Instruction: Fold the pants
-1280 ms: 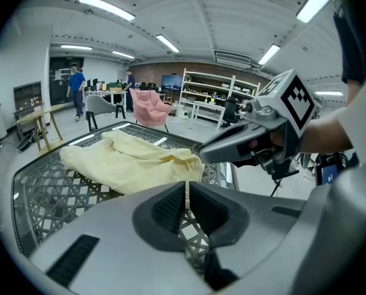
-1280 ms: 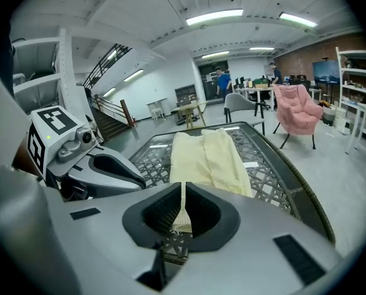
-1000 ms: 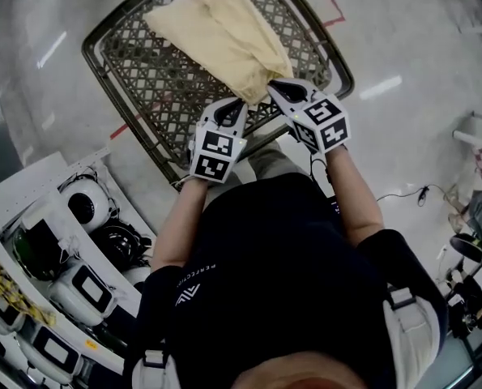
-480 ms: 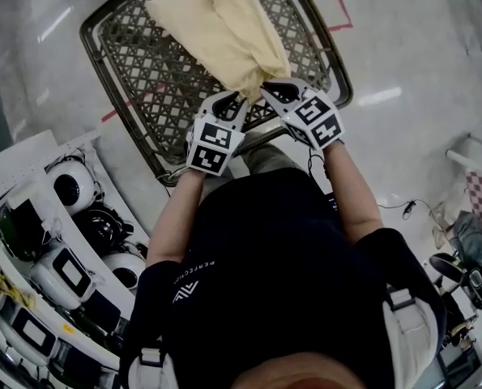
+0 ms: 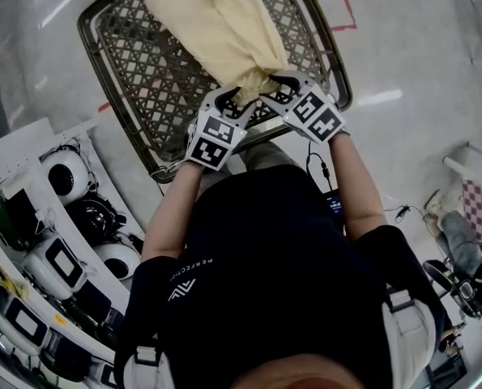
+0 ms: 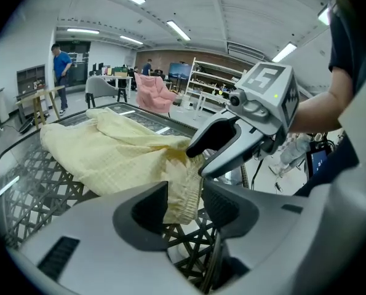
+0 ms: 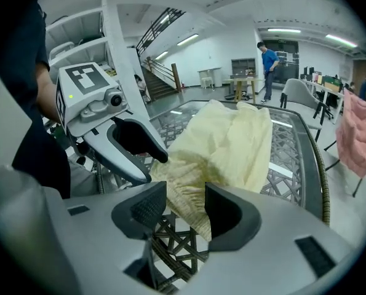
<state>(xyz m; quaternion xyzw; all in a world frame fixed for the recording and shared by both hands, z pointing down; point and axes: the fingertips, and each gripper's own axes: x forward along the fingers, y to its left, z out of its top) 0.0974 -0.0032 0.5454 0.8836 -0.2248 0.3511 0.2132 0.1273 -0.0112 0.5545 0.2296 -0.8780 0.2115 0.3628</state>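
Jaws on both claws have just sprung apart; earlier they were pinched. Head view: one pants (image 5: 224, 27) on one table (image 5: 159, 79), its end at the near edge between left gripper (image 5: 228, 97) and right gripper (image 5: 277, 87). Left gripper view: cloth between spread jaws, unpinched. Right gripper view: same. I judge this a release; next, regrip and fold over.

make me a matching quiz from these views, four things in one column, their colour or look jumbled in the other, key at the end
1. pants
2. table top
3. background chair
4. standing person's shirt

a. blue
b. dark open lattice
c. pale yellow
d. pink

Pairs: 1-c, 2-b, 3-d, 4-a
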